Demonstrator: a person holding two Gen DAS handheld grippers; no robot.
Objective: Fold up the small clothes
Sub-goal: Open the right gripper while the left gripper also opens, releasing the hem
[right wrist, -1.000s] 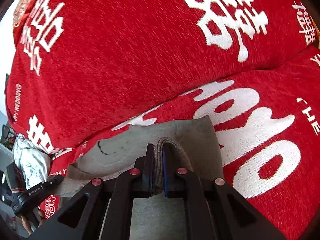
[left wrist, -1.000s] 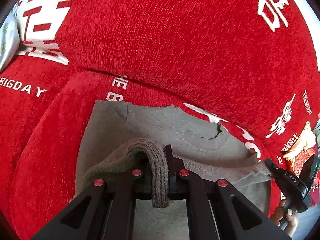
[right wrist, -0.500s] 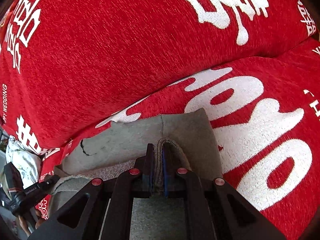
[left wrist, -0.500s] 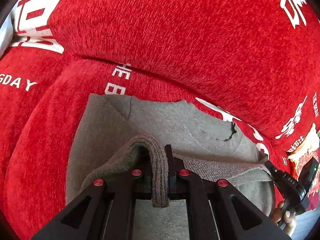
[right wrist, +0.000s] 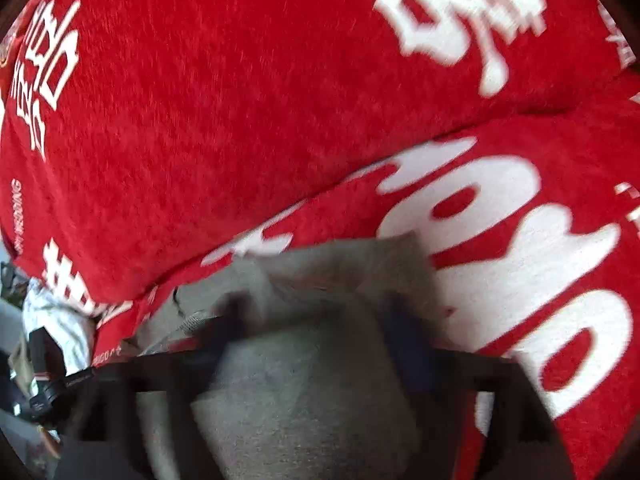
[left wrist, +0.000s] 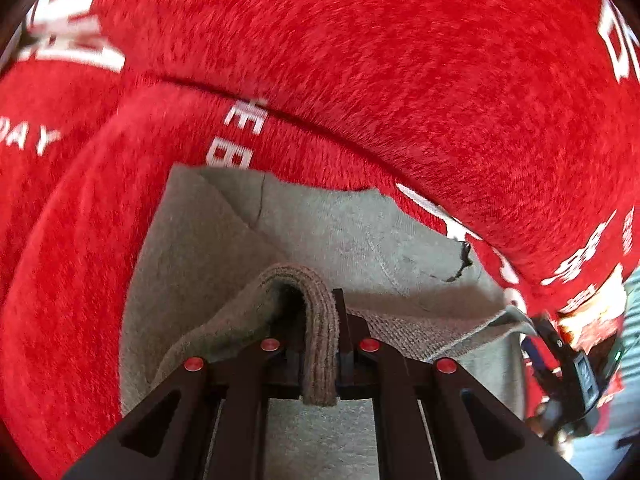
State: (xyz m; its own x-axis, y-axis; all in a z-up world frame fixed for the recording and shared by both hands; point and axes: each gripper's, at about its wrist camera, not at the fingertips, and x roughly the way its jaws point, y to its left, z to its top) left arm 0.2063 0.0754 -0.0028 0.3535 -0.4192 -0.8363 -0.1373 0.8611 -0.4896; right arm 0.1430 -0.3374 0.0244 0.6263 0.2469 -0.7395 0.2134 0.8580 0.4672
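- grey garment (left wrist: 328, 236) — small knit top, lies spread on the seat of the red sofa cover (left wrist: 360, 60), collar end toward the backrest; near part is doubled up over the flat part, so a fold toward the collar looks underway.
- red sofa cover: plush, white lettering, covers seat and backrest; serves as the folding surface, soft, so the cloth probably won't slide much.
- ribbed hem (left wrist: 318, 336) — lifted edge, arches up over the flat layer and hangs between the left gripper's jaws; held up so the lower part can be carried over.
- left gripper (left wrist: 320, 344) — jaws clenched on the ribbed hem, pointing steeply down at the seat; grip keeps its corner taut toward the other hand.
- right gripper (right wrist: 316, 320) — heavily blurred in its own view; jaws opening, fingers spread wide, grey cloth lies between them but pads don't seem to press it; reads as letting its corner drop onto the flat layer.
- In the left view the right gripper sits at the far right edge, next to the stretched hem line.
- Judgement: right side released, left corner not yet.
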